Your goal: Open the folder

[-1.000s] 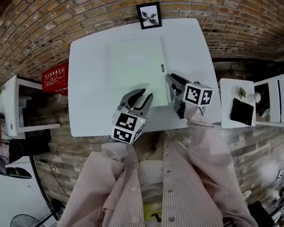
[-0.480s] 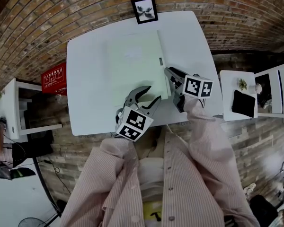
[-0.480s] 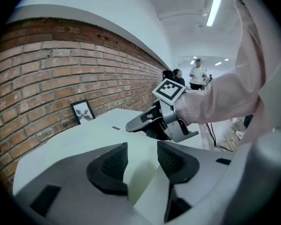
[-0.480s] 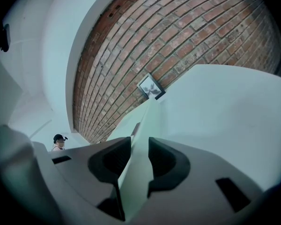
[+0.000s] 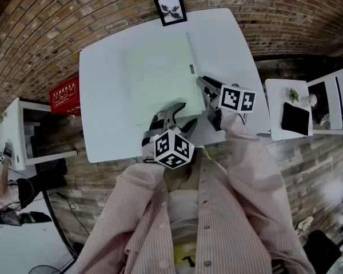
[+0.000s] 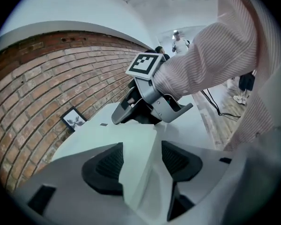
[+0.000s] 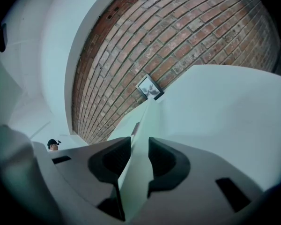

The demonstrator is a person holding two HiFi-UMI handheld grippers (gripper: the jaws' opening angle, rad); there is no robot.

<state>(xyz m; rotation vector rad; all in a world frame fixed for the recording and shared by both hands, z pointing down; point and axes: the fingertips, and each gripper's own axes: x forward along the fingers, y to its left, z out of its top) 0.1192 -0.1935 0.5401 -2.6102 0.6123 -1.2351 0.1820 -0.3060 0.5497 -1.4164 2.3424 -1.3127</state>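
The left gripper point(image 6: 141, 162) stands wide, its jaws having just been opening, and the near edge of the pale green folder point(image 5: 160, 73) runs between the two dark pads point(image 6: 107, 165) without either of them pressing on it. In the head view this gripper comes in over the bench's near side, pointing down at the folder's near edge close to its right-hand corner, with the marker cube point(image 5: 174, 149) turned up toward the camera. The right gripper point(image 7: 139, 159) is narrow and closed on the folder: a thin sheet of it, seen edge-on, fills the gap between its pads. That gripper sits at the folder's right edge, just beside the left one, and its own marker cube point(image 5: 237, 99) rides above a pink-striped sleeve point(image 5: 246, 164). The folder lies on the middle of the white bench point(image 5: 103, 124), not swung open, with a small dark tab point(image 5: 191, 68) on its right edge. At the bench's far edge a small framed picture point(image 5: 171, 9) stands by the brick wall point(image 6: 42, 83). To the right, well apart from the bench, is a small white side table point(image 5: 276, 104).
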